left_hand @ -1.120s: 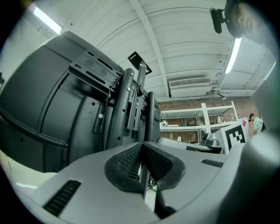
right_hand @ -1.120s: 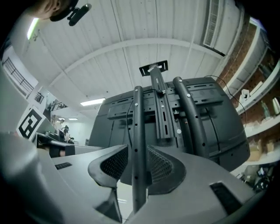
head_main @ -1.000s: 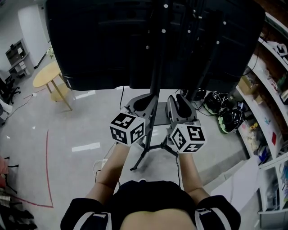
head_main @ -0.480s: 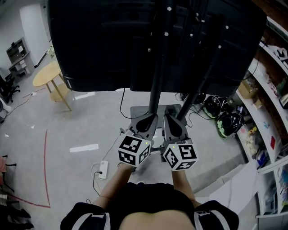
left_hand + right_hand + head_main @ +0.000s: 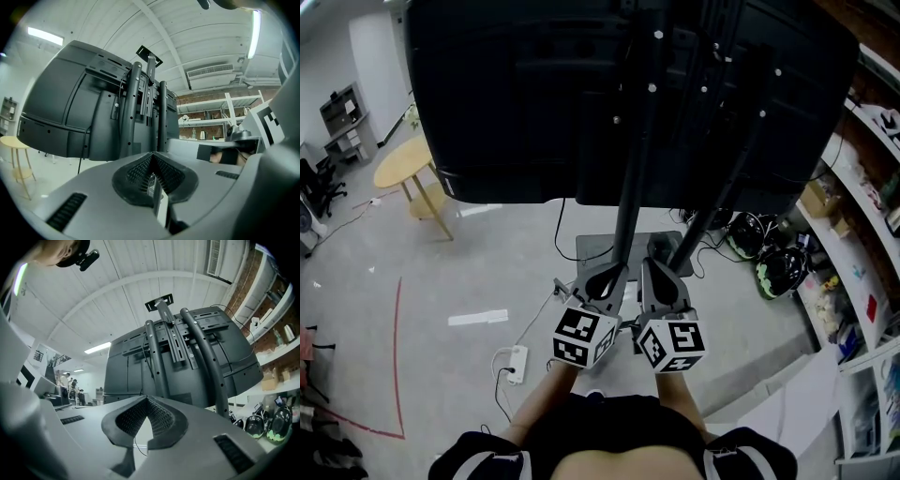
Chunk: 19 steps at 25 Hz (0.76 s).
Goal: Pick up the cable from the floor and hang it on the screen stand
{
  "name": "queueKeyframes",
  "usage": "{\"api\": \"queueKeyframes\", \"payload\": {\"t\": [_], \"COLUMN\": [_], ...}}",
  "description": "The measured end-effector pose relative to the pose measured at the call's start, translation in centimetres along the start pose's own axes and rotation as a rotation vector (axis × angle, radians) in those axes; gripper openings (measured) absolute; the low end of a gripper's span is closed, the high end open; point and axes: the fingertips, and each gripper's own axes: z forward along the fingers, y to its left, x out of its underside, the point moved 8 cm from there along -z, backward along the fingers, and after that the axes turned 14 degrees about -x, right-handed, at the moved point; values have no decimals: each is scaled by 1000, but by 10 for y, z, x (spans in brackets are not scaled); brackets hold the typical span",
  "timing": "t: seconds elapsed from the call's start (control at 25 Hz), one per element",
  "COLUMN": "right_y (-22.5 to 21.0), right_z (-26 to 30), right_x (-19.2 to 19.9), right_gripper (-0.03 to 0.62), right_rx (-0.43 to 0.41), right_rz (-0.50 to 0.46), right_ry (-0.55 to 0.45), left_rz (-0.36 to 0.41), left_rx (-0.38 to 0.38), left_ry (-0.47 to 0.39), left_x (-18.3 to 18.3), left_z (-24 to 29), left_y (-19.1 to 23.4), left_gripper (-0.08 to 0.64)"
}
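Note:
The black screen (image 5: 534,94) fills the top of the head view, back side toward me, on the dark poles of the screen stand (image 5: 630,187). A white power strip (image 5: 516,358) lies on the grey floor, its thin cable (image 5: 542,307) running toward the stand's base. A black cable (image 5: 557,230) hangs down from the screen. Both grippers are held level side by side in front of the stand's base. My left gripper (image 5: 602,277) (image 5: 152,155) is shut with its tips touching. My right gripper (image 5: 657,269) (image 5: 147,399) has just been closing and is shut, with nothing between its jaws.
A round wooden table (image 5: 403,164) stands at the far left. Shelves (image 5: 862,216) with boxes line the right side, with helmets and coiled cables (image 5: 778,262) on the floor below. A red line (image 5: 397,356) marks the floor at left. People (image 5: 70,383) stand far off.
Both grippers have sunk and come back toward my body, now closer together. The right jaws look narrower than before.

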Motion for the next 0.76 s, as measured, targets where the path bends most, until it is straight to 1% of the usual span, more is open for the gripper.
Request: {"api": "queueKeyframes", "payload": {"t": [0.12,0.24,0.36,0.52,0.6,0.76], "right_y": [2,2,5,11,12,11], "right_z": [2,4,8,16,19,19], "right_x": [-2,-2,-3,-2,-2,0], "right_gripper": [23,23,23,23,23,23], "right_rx": [-1,-5,-9,-43,-54,-49], "right_rz": [-16,1,-10,-7,7,10], "right_ry": [1,1,12,17,9,0], "left_rz": [-11,-11,-23,-33,-32,-20], "left_rx": [-6,-16,-23,-38,-43,-48], "left_ry": [2,3,4,6,-1,-12], "left_x": [0,0,0,0,-2,-1], "left_z": [0,1,-1,-2,-2,-3], "left_y": [3,6,9,15,18,19], "left_gripper": [0,0,0,0,0,0]}}
